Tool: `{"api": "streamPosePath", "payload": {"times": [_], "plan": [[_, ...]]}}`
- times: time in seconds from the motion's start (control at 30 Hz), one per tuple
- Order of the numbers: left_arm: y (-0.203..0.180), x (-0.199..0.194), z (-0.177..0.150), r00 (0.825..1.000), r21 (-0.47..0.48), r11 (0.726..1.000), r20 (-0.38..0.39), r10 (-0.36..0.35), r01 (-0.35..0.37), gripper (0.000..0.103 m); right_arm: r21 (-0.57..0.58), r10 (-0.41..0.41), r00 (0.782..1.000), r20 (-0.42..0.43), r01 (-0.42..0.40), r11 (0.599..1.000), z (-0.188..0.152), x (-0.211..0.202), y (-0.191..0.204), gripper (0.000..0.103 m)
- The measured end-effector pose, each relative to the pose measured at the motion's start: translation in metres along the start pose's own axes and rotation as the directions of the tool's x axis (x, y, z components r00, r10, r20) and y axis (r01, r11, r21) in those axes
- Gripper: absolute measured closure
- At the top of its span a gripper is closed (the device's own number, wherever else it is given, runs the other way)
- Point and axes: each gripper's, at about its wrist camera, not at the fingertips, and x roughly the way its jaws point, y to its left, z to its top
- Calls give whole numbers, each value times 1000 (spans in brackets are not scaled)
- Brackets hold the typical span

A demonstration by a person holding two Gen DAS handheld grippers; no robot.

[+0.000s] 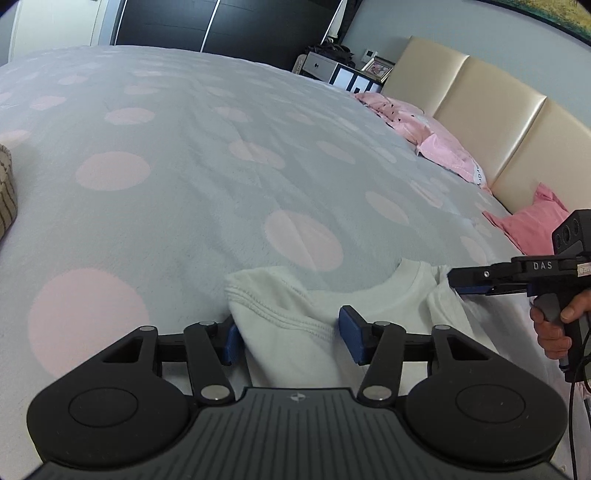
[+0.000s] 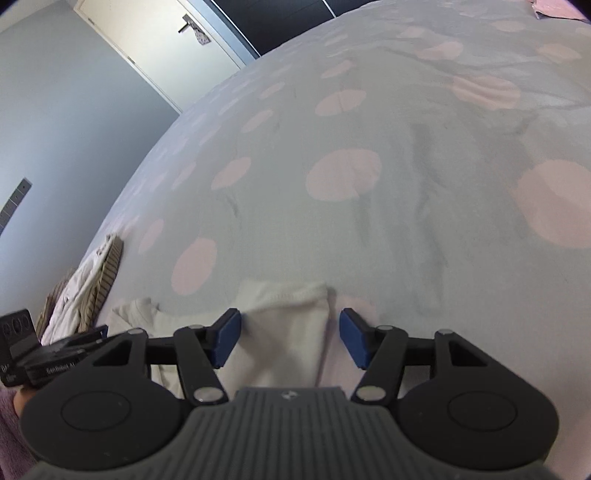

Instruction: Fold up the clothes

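A white shirt [image 1: 295, 325] lies at the near edge of a grey bed cover with pink dots [image 1: 184, 166]. Its left sleeve and shoulder lie between the open fingers of my left gripper [image 1: 291, 338], with the neckline just right of them. My right gripper [image 1: 469, 284] shows at the right of the left wrist view, by the shirt's other shoulder. In the right wrist view my right gripper [image 2: 290, 338] is open around the other sleeve [image 2: 284, 317], whose cuff lies just ahead. The left gripper [image 2: 74, 343] shows at lower left there.
A cream padded headboard [image 1: 480, 110] and pink pillows [image 1: 443, 147] stand at the right. A striped garment pile [image 2: 88, 291] lies at the bed's left edge. A door [image 2: 159, 44] and a dark wardrobe [image 1: 221, 26] stand beyond the bed.
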Motion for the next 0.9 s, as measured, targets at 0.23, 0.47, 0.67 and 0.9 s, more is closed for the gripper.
{"api": "streamPosePath", "payload": {"times": [0.23, 0.47, 0.67, 0.9], "plan": [[5, -20, 9, 998, -90, 994, 32, -60, 62, 98, -77, 44, 998, 55, -40, 996, 1, -22, 14, 97], [-25, -85, 22, 986, -41, 989, 95, -140, 145, 99, -186, 156, 982, 105, -134, 973, 1, -93, 52, 97], [-55, -154, 13, 977, 27, 985, 122, -173, 171, 99, -285, 230, 965, 124, -188, 940, -27, -168, 89, 97], [-87, -225, -35, 975, 112, 975, 91, -203, 193, 99, -346, 275, 954, 115, -221, 912, -90, -242, 106, 97]]}}
